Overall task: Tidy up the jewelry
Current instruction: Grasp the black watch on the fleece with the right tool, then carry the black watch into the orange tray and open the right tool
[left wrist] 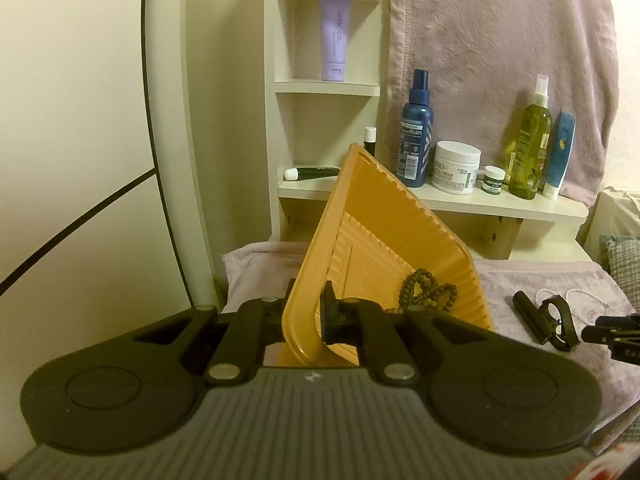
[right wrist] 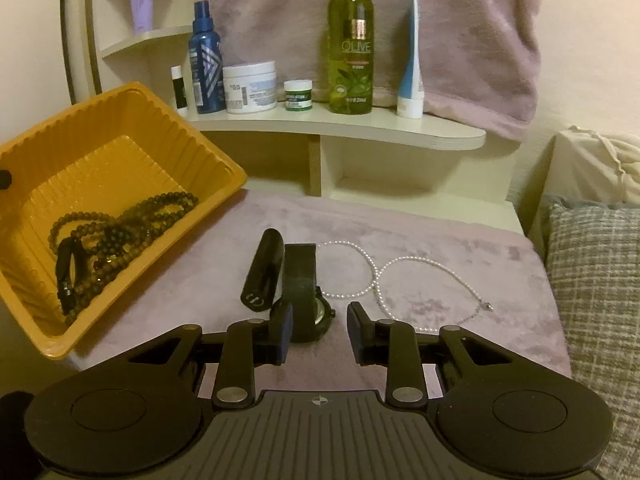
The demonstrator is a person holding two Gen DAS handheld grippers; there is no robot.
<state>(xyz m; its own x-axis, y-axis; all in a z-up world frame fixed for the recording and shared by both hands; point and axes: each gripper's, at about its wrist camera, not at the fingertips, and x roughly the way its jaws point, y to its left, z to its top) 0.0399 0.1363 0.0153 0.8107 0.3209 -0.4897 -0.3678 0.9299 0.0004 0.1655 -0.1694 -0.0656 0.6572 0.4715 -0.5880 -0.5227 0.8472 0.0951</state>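
Observation:
My left gripper (left wrist: 310,312) is shut on the near rim of the orange plastic tray (left wrist: 380,240) and holds it tilted up. Brown bead strands (left wrist: 426,294) lie in its lower corner. In the right wrist view the tray (right wrist: 120,140) is at the left, tilted, with bead strands (right wrist: 124,228) and a small black band (right wrist: 66,276) inside. My right gripper (right wrist: 320,332) is open, just in front of a black wristwatch (right wrist: 308,284) on the pink cloth. A black cylinder (right wrist: 264,268) lies left of the watch. A white pearl necklace (right wrist: 400,276) lies to the right.
A cream shelf (right wrist: 360,128) behind holds a blue spray bottle (right wrist: 206,60), white jar (right wrist: 250,86), small green jar (right wrist: 298,94), olive bottle (right wrist: 352,52) and a tube (right wrist: 412,68). A checked cushion (right wrist: 596,280) lies at the right. A pink towel (right wrist: 400,20) hangs behind.

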